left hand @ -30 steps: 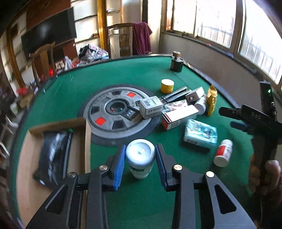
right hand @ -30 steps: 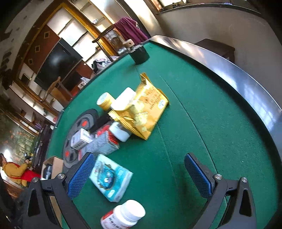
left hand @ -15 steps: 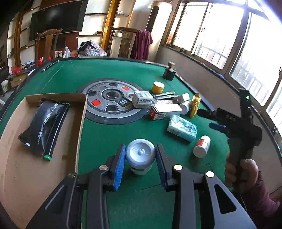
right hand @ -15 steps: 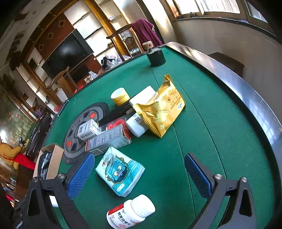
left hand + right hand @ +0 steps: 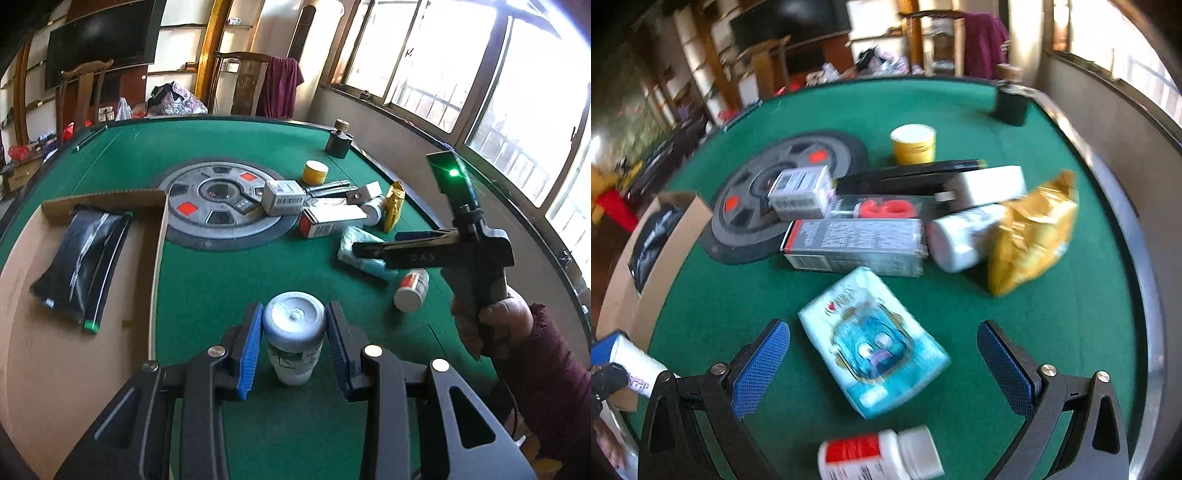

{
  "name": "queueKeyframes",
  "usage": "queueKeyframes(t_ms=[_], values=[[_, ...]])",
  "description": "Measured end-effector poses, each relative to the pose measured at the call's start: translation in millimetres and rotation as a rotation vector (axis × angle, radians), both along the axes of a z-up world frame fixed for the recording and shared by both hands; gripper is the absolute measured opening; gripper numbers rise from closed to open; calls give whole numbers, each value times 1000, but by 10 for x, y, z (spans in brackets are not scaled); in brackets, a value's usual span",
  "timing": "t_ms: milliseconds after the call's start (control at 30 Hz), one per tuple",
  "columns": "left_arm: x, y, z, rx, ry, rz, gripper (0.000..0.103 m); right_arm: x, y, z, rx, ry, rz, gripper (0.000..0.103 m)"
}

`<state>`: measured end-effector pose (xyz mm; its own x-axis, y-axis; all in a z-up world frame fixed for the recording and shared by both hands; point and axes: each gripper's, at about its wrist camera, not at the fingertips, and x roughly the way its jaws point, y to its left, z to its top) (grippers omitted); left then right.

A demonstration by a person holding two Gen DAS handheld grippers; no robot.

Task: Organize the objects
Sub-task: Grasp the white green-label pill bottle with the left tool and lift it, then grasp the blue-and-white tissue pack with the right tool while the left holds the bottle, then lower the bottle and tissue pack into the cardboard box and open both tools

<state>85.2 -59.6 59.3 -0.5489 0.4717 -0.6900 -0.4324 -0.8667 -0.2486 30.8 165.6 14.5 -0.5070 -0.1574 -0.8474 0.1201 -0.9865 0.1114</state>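
Note:
My left gripper (image 5: 293, 341) is shut on a white bottle with a grey cap (image 5: 294, 334), held above the green felt near the cardboard box (image 5: 74, 365). My right gripper (image 5: 882, 363) is open and empty above a light-blue tissue pack (image 5: 875, 341); it also shows in the left wrist view (image 5: 373, 245). A white pill bottle with a red label (image 5: 879, 456) lies just below it. In the right wrist view the held bottle shows at the far left (image 5: 631, 363).
A black pouch (image 5: 83, 254) lies in the box. A grey disc (image 5: 221, 201) sits mid-table. Beside it lie a small white box (image 5: 799, 192), a long grey box (image 5: 855, 245), a white bottle (image 5: 960, 238), a yellow packet (image 5: 1032, 230), a yellow jar (image 5: 913, 144) and a dark jar (image 5: 1012, 103).
My left gripper has lifted the bottle and pulled back toward the box. My right gripper has swung left over the tissue pack and stayed open.

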Motion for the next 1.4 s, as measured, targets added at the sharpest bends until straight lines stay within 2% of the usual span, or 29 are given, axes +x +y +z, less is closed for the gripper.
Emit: queueKeyframes(t_ms=[167, 233, 300, 367, 400, 433, 467, 700, 833, 933, 1033, 1167, 1267, 1400], values=[[-200, 195, -219, -42, -44, 3, 33, -102, -157, -96, 43, -22, 39, 100], [-245, 255, -311, -58, -58, 7, 33, -87, -215, -120, 51, -28, 52, 95], [-294, 297, -393, -64, -75, 14, 33, -43, -309, -146, 100, -16, 69, 92], [-347, 315, -464, -67, -94, 28, 33, 9, -375, -141, 131, 2, 84, 85], [-357, 312, -485, -63, -101, 32, 33, 30, -379, -124, 129, 4, 86, 74], [-358, 298, -493, -54, -103, 36, 33, 40, -375, -104, 127, 4, 83, 58], [-349, 278, -487, -47, -102, 41, 33, 45, -365, -86, 119, 0, 80, 54], [-160, 88, -244, 9, -67, 65, 33, 150, -210, 84, -18, 5, 27, 54], [18, -159, 43, 43, -18, 76, 33, 264, -252, 279, -90, 26, 35, 54], [116, -507, 313, 58, 32, 119, 33, 353, -402, 518, -134, 61, 74, 54], [134, -882, 493, 40, 60, 182, 33, 382, -653, 756, -209, 85, 134, 54], [24, -1400, 597, -63, 77, 291, 33, 321, -1068, 901, -302, 70, 214, 55], [-179, -1765, 563, -85, 43, 348, 33, 248, -1402, 907, -360, 40, 259, 55], [-515, -2042, 397, -111, -4, 385, 33, 101, -1915, 752, -413, -26, 292, 55]])
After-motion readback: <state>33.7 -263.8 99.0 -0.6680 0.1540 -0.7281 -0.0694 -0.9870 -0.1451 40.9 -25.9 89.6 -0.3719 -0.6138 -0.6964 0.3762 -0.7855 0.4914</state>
